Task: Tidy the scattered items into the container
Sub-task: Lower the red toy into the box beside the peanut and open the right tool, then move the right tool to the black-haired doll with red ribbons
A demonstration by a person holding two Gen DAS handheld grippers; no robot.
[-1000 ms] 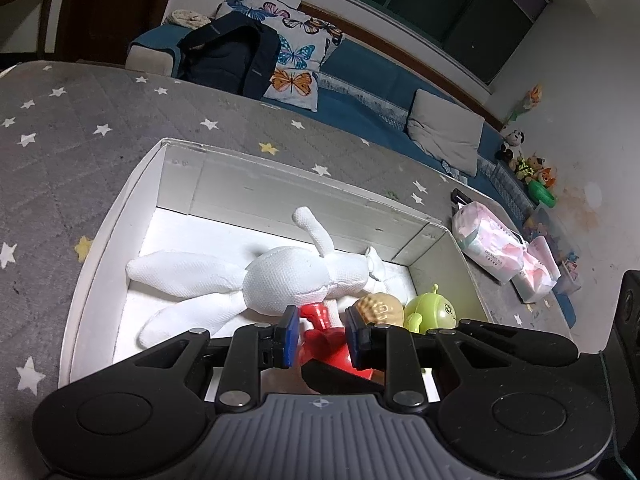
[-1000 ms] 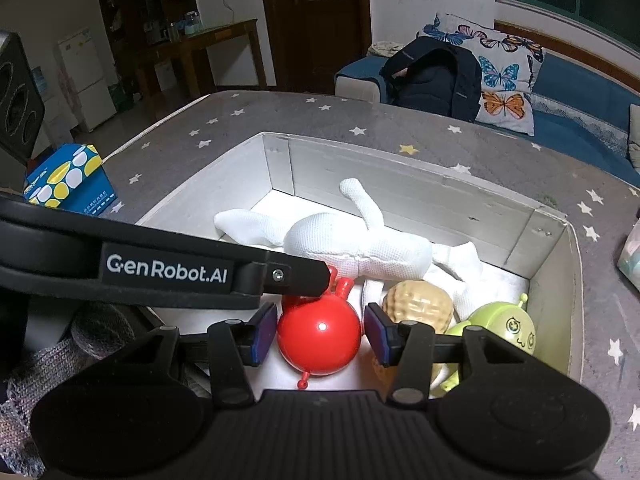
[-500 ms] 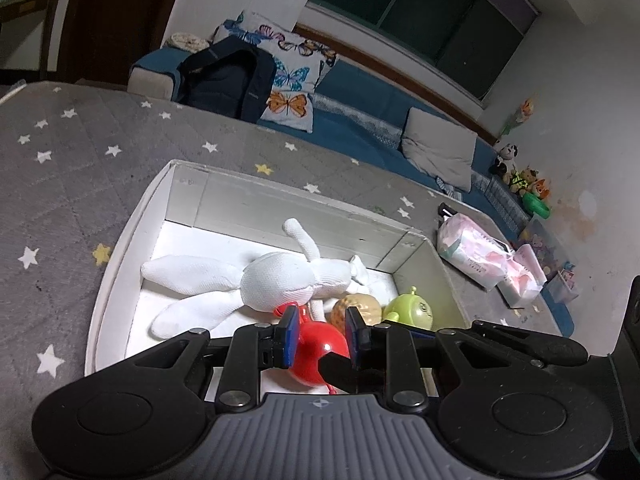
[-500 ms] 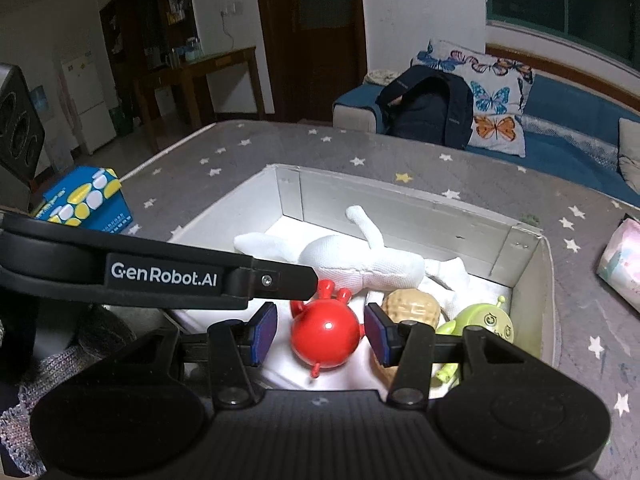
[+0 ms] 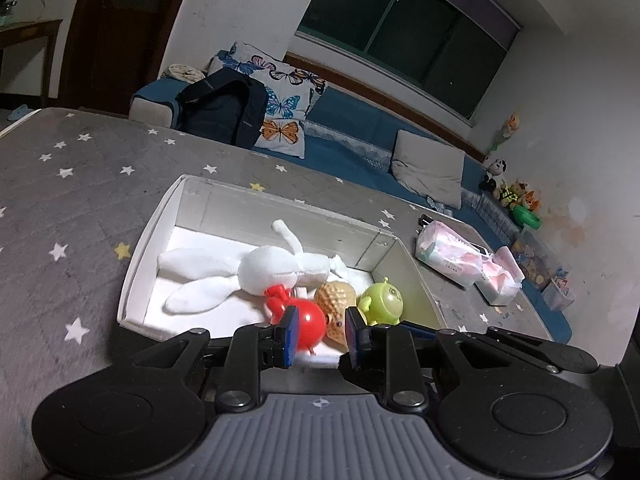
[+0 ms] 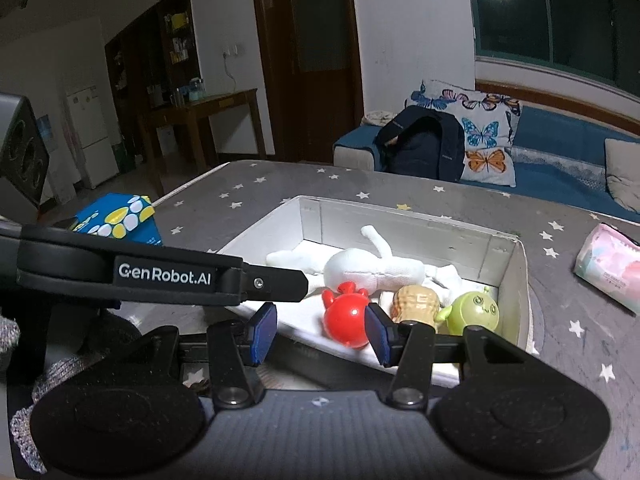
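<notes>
1. The four toys are all lying inside the open white cardboard box (image 5: pixel 136 268), which is sitting on the grey star-print quilted cover (image 5: pixel 60 216).
2. The limp white long-eared plush rabbit (image 5: pixel 256 270) is looking light and soft; it is probably best pinched at its round middle.
3. The glossy red plastic ball toy with small knobs (image 6: pixel 346 318) is likely slipping under flat pads, so its knobbed top is looking like the safer hold.
4. The tan ridged peanut-shaped toy (image 6: pixel 416 304) and the green round plastic face toy (image 6: pixel 474 312) are looking stiff and light.
5. Count: one rabbit, one red toy, one peanut toy, one green toy, one box.
6. The left gripper (image 5: pixel 318 334) and right gripper (image 6: pixel 320 332) are hovering at the box's near edge, fingers apart, gripping nothing.
7. Two pink wrapped tissue packs (image 5: pixel 448 258) are lying outside the box.
</notes>
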